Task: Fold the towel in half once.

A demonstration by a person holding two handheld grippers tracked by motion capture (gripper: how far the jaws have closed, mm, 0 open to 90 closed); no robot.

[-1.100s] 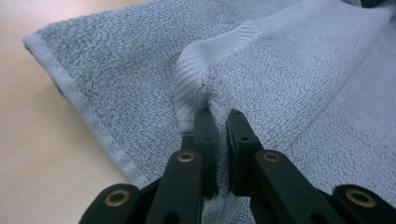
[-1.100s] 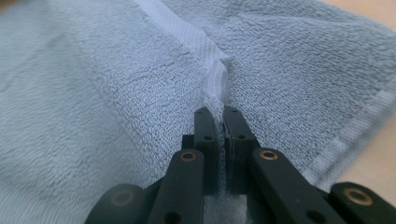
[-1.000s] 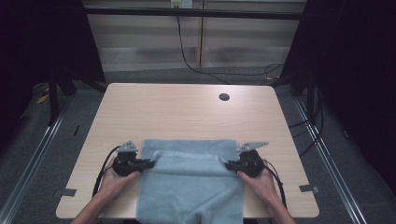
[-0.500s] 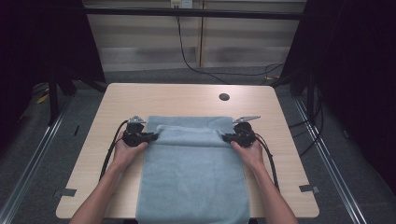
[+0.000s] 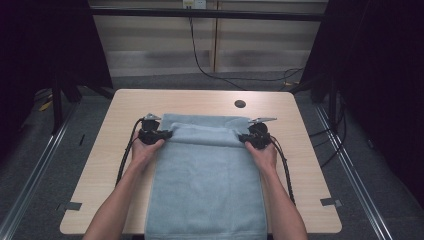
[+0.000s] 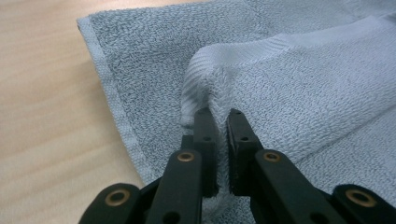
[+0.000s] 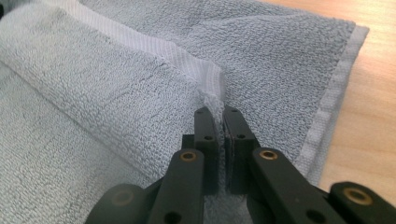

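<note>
A light blue towel [image 5: 207, 175] is lying along the middle of the wooden surface [image 5: 310, 150], with its near end hanging over the edge closest to the person. Its far part is sitting doubled: a folded-over edge is lying across the towel, a little short of the far hem, so a strip of the lower layer is showing beyond it.

The left hand-held gripper [image 5: 159, 135] is sitting at the left end of that folded edge. In the left gripper view, the left hand-held gripper [image 6: 218, 116] is pinching a bunched corner of the towel [image 6: 299, 79], its jaws nearly together with the cloth squeezed between them. The bare surface [image 6: 46, 93] is showing beside the towel's hem.

The right hand-held gripper [image 5: 248, 139] is sitting at the right end of the same edge. In the right gripper view, the right hand-held gripper [image 7: 215, 114] is clamping the corner of the towel [image 7: 116, 107], jaws almost closed on the banded trim. The surface [image 7: 369, 93] is showing past the hem.

A small dark round hole [image 5: 240, 104] is sitting in the surface beyond the towel, well apart from it.
</note>
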